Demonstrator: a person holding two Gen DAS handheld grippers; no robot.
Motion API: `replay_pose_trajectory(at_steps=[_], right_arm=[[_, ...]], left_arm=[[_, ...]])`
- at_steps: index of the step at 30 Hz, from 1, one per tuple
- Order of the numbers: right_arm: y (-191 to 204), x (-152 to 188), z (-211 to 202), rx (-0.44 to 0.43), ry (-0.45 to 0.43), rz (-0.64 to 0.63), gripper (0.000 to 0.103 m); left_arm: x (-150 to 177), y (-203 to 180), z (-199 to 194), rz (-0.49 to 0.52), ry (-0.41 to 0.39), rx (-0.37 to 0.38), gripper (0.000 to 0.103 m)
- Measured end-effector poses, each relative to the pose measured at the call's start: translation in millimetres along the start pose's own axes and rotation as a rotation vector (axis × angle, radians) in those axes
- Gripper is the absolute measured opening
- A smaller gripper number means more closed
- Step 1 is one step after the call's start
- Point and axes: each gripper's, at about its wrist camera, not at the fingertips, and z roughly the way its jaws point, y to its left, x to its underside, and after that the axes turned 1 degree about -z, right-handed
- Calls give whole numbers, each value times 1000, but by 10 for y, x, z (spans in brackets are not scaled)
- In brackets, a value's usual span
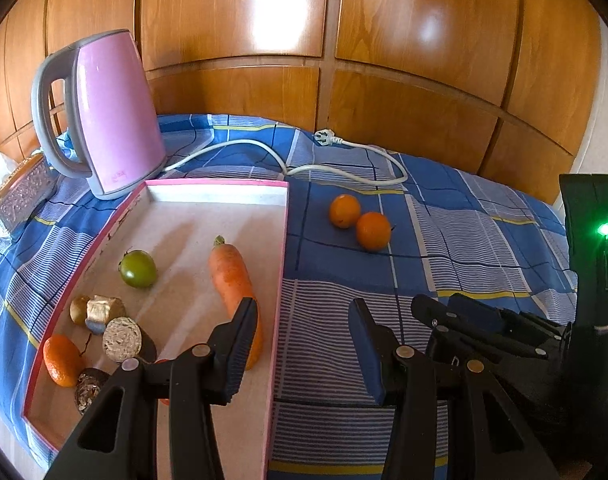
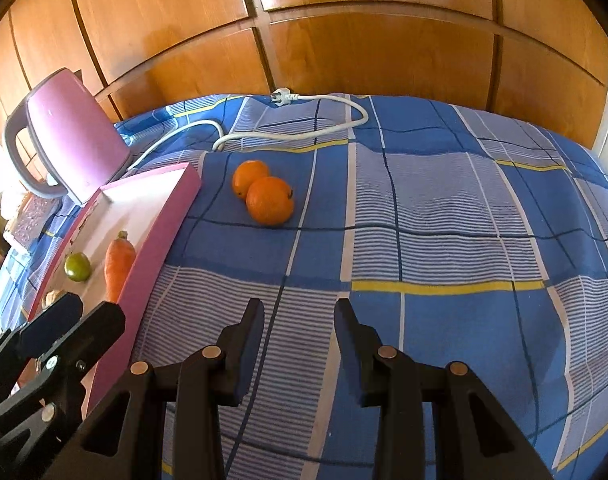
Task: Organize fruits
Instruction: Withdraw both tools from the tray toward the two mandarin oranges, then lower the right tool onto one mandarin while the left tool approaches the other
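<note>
Two black tongs hover low over a blue checked cloth. The left tongs (image 1: pixel 304 312) are spread wide and hold nothing; their left finger (image 1: pixel 240 336) overlaps the near end of a carrot (image 1: pixel 232 276) lying in a pink tray (image 1: pixel 280 264). The tray's right wall runs between the two fingers. Ahead and left of them in the tray sits a green fruit (image 1: pixel 138 268); nearer and further left lie an orange (image 1: pixel 62 360) and several brownish items. The right tongs (image 2: pixel 300 316) are also apart and hold nothing. Ahead of them, slightly left, two oranges (image 2: pixel 264 196) touch each other on the cloth. A pink kettle (image 1: pixel 112 116) stands beyond the tray, its white cord (image 1: pixel 343 168) trailing across the cloth.
</note>
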Motion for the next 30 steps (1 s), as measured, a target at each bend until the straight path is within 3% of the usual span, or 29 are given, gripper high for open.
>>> replay_pose_trajectory(at_steps=[30], right_arm=[[217, -598, 597, -34, -5, -40, 37]], left_arm=[[-176, 184, 200, -54, 8, -5, 46]])
